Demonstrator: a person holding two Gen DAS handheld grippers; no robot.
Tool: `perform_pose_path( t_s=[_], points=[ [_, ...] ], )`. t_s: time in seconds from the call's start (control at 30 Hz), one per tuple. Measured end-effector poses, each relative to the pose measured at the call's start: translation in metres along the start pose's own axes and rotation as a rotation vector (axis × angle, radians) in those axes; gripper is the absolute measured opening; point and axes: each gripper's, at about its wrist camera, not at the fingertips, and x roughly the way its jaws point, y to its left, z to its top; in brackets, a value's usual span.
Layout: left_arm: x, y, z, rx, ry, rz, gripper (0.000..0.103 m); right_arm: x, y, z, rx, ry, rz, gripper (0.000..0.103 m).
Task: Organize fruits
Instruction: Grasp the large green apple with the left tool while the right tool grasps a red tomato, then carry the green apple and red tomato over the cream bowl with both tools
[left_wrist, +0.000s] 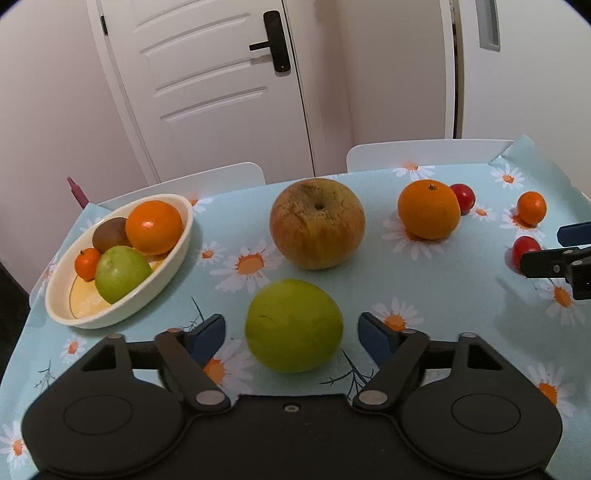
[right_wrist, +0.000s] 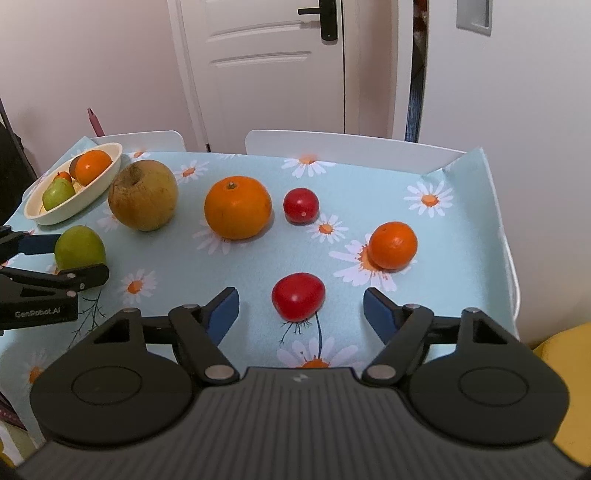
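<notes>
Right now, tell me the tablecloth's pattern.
Pale blue tablecloth printed with white, orange-centred daisies; the right wrist view shows it best.

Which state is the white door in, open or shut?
Shut: the door sits flush in its frame, with no gap along the handle edge.

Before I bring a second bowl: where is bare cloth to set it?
Freest is the far right corner, behind the small orange. A smaller patch lies between bowl and big apple. The middle is crowded.
</notes>
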Motion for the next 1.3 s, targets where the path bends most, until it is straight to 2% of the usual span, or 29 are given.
perform_pose_path(
  t_s=[0.1, 0.27, 0.6, 0.7, 0.8, 1.3],
  points=[
    [0.008, 0.001, -0.001, -0.016, 0.025, -0.006, 0.061, 0.005, 0.001, -0.002, 0.005, 0.004, 0.007, 0.087],
    [0.009, 0.002, -0.002, -0.033, 0.030, -0.014, 0.061, 0.010, 0.002, -0.003, 0.007, 0.006, 0.006, 0.078],
    [0.009, 0.005, -0.002, -0.017, 0.032, -0.040, 0.060, 0.018, 0.005, -0.005, -0.003, -0.004, -0.026, 0.073],
    [0.009, 0.004, -0.001, -0.005, 0.031, -0.044, 0.060, 0.020, 0.008, -0.005, -0.017, -0.014, -0.037, 0.065],
    [0.009, 0.004, -0.001, 0.006, 0.034, -0.048, 0.060, 0.021, 0.010, -0.004, -0.029, -0.020, -0.048, 0.049],
    [0.000, 0.015, 0.004, 0.017, 0.030, -0.078, 0.060, 0.006, 0.032, 0.007, -0.026, -0.023, -0.044, 0.049]
  ],
)
